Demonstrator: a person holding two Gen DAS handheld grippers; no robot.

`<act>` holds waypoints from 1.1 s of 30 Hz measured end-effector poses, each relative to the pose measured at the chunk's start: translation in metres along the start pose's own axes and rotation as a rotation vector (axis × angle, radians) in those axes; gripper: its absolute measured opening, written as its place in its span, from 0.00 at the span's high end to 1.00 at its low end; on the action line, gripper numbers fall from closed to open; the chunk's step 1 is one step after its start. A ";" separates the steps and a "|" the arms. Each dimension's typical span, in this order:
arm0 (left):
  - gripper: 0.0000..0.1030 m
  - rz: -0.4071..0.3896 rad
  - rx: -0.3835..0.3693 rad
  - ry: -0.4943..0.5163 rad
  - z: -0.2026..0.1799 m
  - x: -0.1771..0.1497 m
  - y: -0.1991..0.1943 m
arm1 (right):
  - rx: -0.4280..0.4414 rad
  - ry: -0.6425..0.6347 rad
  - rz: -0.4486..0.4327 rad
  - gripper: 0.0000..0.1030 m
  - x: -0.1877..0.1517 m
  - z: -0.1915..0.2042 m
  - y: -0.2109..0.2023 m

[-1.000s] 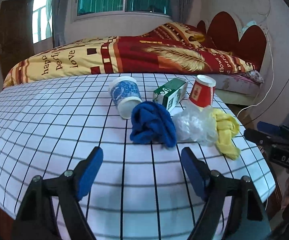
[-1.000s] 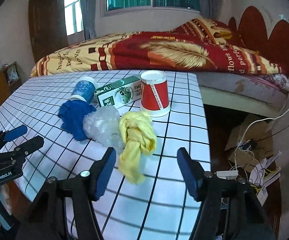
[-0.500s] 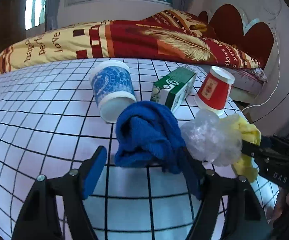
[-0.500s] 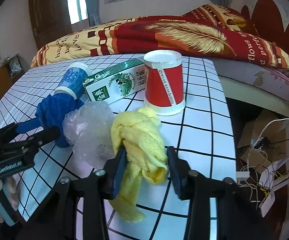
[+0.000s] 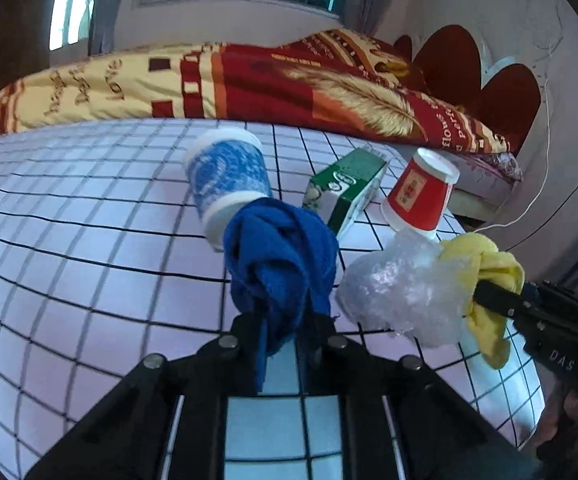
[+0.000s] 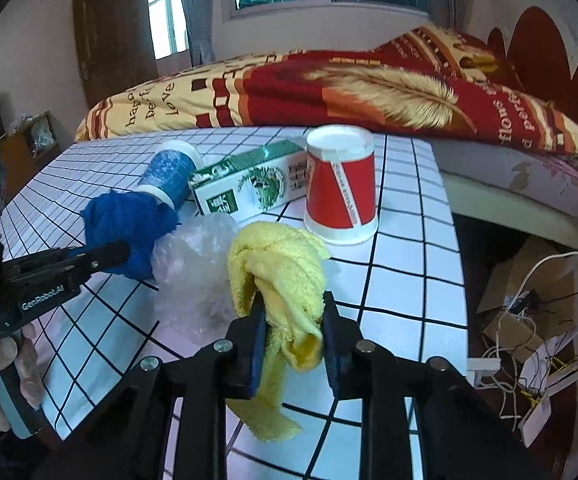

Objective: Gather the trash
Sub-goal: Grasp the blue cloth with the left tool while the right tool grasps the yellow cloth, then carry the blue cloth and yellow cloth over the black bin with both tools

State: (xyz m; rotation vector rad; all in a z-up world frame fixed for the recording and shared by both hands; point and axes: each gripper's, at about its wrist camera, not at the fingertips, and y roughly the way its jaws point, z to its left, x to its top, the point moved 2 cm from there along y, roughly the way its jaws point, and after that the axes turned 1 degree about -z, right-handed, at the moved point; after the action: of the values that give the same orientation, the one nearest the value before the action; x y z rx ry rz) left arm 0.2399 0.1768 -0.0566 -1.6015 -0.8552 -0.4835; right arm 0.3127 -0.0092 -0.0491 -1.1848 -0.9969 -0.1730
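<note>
Blue cloth (image 5: 281, 264) is pinched in the left claw (image 5: 285, 332), bunched up over the checked tabletop (image 5: 89, 240). Next to it, the right claw (image 6: 294, 340) squeezes a yellow cloth (image 6: 277, 272). A crinkly clear bag (image 6: 197, 272) sits between the two cloths, maybe touching both. Behind them lie a blue cup (image 5: 225, 176) on its side, a green box (image 6: 249, 188), and a red cup (image 6: 341, 188) upside down.

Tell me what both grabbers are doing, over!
Left gripper shut on knotted blue cloth. Right gripper shut on knotted yellow cloth. Crumpled clear plastic bag wedged between them, touching both.
</note>
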 end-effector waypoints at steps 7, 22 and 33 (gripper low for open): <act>0.87 -0.066 0.026 0.030 0.001 0.001 -0.037 | -0.019 0.020 -0.064 0.74 -0.005 -0.004 -0.036; 0.87 -0.103 -0.026 0.084 -0.044 -0.028 -0.091 | -0.098 0.093 -0.165 0.74 -0.045 -0.032 -0.141; 0.87 -0.095 -0.099 0.168 -0.102 -0.048 -0.114 | -0.157 0.128 -0.203 0.74 -0.078 -0.051 -0.204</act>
State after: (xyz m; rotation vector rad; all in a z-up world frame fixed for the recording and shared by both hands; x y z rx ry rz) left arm 0.1381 0.0699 0.0060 -1.5896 -0.7922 -0.7270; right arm 0.1751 -0.1653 0.0341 -1.1973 -1.0036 -0.4902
